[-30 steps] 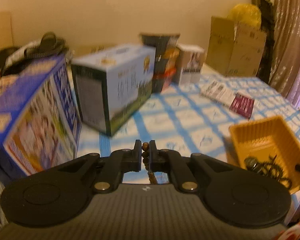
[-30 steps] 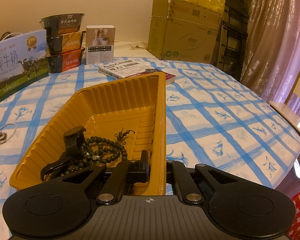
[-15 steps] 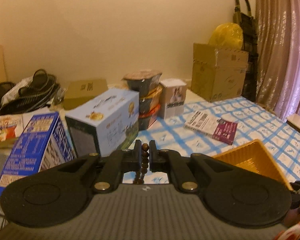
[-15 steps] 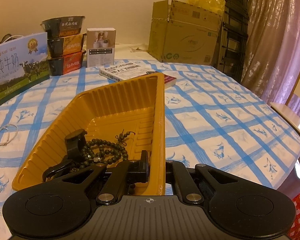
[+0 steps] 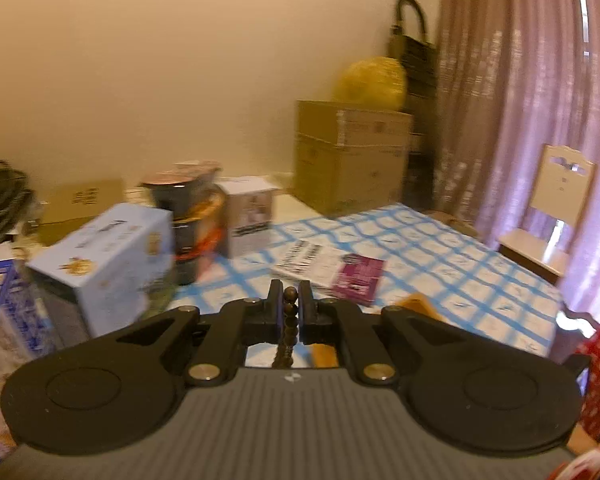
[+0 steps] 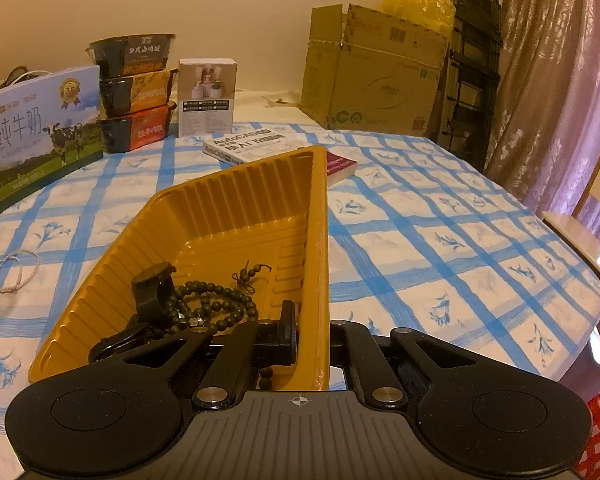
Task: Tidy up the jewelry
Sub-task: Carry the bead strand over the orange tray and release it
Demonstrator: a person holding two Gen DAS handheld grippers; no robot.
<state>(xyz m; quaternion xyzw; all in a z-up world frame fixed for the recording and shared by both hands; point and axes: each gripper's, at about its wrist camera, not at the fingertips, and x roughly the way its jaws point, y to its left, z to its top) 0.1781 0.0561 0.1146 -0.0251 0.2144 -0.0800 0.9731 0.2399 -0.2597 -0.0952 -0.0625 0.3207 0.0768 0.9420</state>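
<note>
The left gripper (image 5: 290,311) is pinching a string of brown beads (image 5: 289,322) between nearly closed jaws, hanging above the near left of the checked tablecloth (image 6: 440,216), while the right gripper (image 6: 312,330) is clamping the right wall of the yellow tray (image 6: 236,200), where a dark bead bracelet (image 6: 216,304) and a black watch (image 6: 152,288) are lying. A thin white bracelet (image 6: 12,271) is resting on the cloth left of the tray. Crowding the far side are a milk carton (image 6: 40,132) reading "纯牛奶", stacked noodle bowls (image 6: 136,92), a white box (image 6: 206,96), an "AutoCAD" book (image 6: 256,146) just behind the tray, and a cardboard box (image 6: 376,76).
</note>
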